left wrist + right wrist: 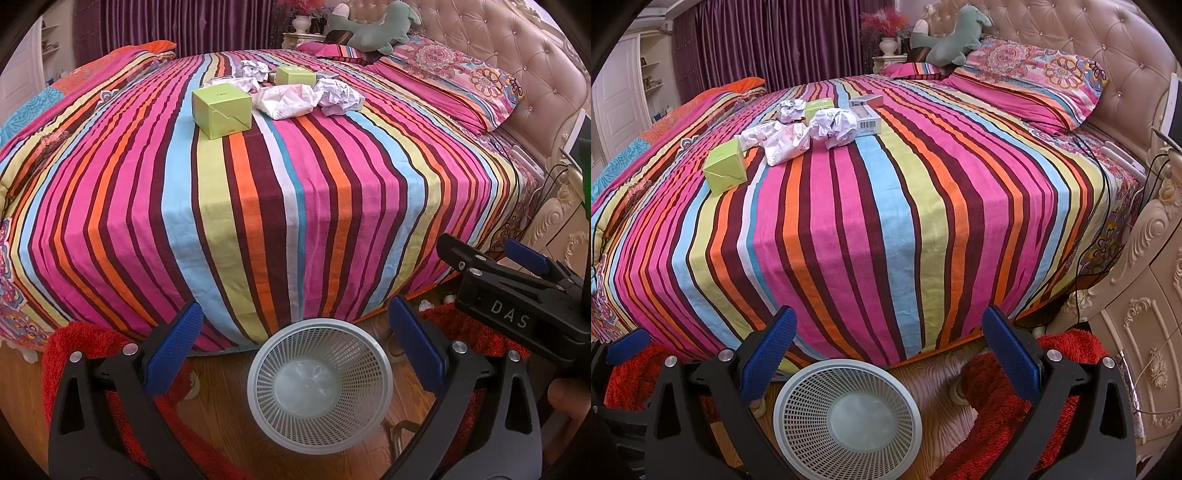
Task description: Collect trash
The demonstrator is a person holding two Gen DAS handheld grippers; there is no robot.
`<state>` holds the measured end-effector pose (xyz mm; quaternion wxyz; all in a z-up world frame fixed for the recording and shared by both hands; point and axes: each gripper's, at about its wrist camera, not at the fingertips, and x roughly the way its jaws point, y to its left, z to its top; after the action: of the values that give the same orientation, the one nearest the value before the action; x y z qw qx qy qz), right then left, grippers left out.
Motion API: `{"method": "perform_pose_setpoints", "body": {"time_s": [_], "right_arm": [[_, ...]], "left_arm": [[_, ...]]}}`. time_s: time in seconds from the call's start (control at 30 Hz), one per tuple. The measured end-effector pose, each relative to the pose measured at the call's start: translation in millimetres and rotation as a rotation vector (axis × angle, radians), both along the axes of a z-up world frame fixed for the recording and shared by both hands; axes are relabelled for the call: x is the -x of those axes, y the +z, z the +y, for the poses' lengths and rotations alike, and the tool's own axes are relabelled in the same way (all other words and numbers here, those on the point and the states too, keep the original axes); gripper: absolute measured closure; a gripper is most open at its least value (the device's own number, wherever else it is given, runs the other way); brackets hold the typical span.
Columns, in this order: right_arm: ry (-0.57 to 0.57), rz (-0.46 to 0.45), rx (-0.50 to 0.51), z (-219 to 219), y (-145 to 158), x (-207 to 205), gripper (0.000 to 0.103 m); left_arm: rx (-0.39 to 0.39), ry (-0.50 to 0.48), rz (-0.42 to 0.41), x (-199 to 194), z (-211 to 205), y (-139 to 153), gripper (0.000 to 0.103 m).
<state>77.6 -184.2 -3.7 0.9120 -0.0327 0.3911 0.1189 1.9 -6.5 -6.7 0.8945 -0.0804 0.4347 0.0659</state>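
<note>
Trash lies in a cluster on the far part of a striped bed (258, 206): a green box (221, 110), a second green box (295, 75), a white wrapper (288, 101) and crumpled paper balls (340, 96). The right wrist view shows the same green box (726, 170), paper ball (834, 127), wrapper (783, 142) and a white barcode box (868, 120). A grey mesh basket (269, 365) (798, 406) stands on the floor at the bed's foot, with nothing in it. My left gripper (295, 332) and right gripper (890, 339) both hover open above the basket, holding nothing.
Patterned pillows (1027, 85) and a green stuffed toy (953, 40) lie by the tufted headboard (1108, 44). A carved nightstand (1145, 295) with dark cables (1104, 184) stands on the right. Red shaggy rugs (1004, 406) flank the basket on the wooden floor. The right gripper (484, 251) shows in the left wrist view.
</note>
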Motion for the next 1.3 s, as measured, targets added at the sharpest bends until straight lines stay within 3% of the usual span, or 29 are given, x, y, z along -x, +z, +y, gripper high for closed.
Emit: {"method": "perform_pose_setpoints", "body": {"time_s": [0.83,1.3], "right_arm": [[-0.004,0.015,0.012,1,-1,-2,0.007],[-0.005,0.044,0.022,6,-7,-10,0.007]], "left_arm": [[0.004,0.011,-0.01,-1,4,3,0.006],[-0.008,-0.01,0.049,-16,-2,-16,0.006]]}}
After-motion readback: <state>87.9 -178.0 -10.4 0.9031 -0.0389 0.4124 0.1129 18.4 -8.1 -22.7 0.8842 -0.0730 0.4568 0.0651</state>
